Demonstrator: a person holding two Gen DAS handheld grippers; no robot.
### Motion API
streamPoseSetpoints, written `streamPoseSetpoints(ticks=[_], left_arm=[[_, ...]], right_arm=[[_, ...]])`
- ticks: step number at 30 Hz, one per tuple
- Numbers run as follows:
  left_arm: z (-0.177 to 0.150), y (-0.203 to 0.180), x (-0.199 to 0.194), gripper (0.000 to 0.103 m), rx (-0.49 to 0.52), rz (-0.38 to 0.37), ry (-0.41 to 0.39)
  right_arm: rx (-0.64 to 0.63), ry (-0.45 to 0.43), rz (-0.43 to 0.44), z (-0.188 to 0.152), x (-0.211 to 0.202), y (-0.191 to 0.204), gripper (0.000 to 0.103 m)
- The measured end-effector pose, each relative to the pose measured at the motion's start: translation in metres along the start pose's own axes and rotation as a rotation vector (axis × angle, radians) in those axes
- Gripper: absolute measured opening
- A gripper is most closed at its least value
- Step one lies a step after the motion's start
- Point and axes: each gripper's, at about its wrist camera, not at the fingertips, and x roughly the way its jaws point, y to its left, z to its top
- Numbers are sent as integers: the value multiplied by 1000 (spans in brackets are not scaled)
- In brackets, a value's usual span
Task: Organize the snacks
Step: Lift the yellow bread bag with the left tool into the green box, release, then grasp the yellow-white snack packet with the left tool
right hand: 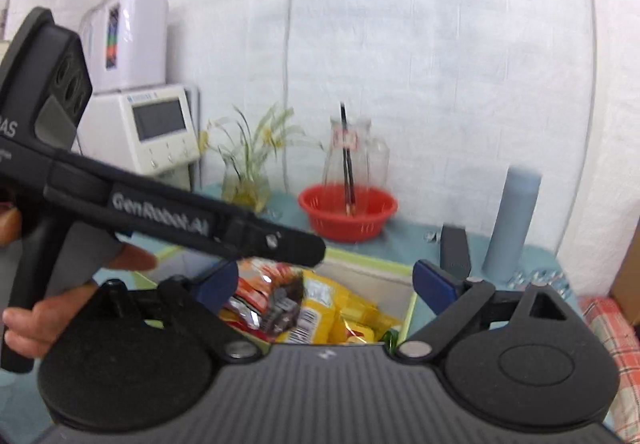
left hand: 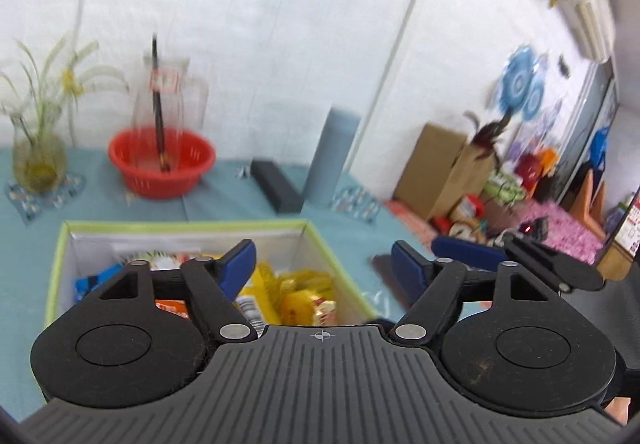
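Snacks (right hand: 320,304) partly hidden, box (left hand: 316,240) cut off

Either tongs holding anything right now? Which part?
Nothing held. Left tongs and right tongs are both open and empty, above the snack box.

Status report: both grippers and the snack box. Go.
Left gripper open, empty. Right gripper open, empty. Green-rimmed white box on the teal tablecloth holds yellow and orange snack packets. Left gripper crosses the right's view.
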Motion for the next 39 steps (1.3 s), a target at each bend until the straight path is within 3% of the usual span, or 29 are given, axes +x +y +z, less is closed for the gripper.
streamPoseSetpoints(ticks=[3, 7, 13, 18, 23, 27, 33, 39], left_arm=[[-8, -11, -49, 69, 11, -15, -58], [-46, -5, -102, 72, -8, 24, -75], [-144, 45, -139, 67, -185, 139, 75], [-198, 84, -165, 65, -392, 179, 127], [-205, 92, -182, 65, -406, 203, 115], [-204, 87, -181, 67, -370, 181, 113], [-204, 76, -151, 67, -356, 107, 175], [-192, 72, -115, 66, -321, 57, 260]], right_arm=[[-6, -17, 35, -10, -38, 23, 94], [-3, 22, 76, -46, -61, 58, 94], [34, 202, 192, -112, -48, 109, 94], [-67, 249, 279, -121, -17, 149, 94], [-68, 332, 310, -126, 16, 165, 94], [-2, 370, 291, -138, -2, 171, 94], [-15, 361, 201, -142, -17, 179, 94], [60, 366, 216, -144, -7, 172, 94]])
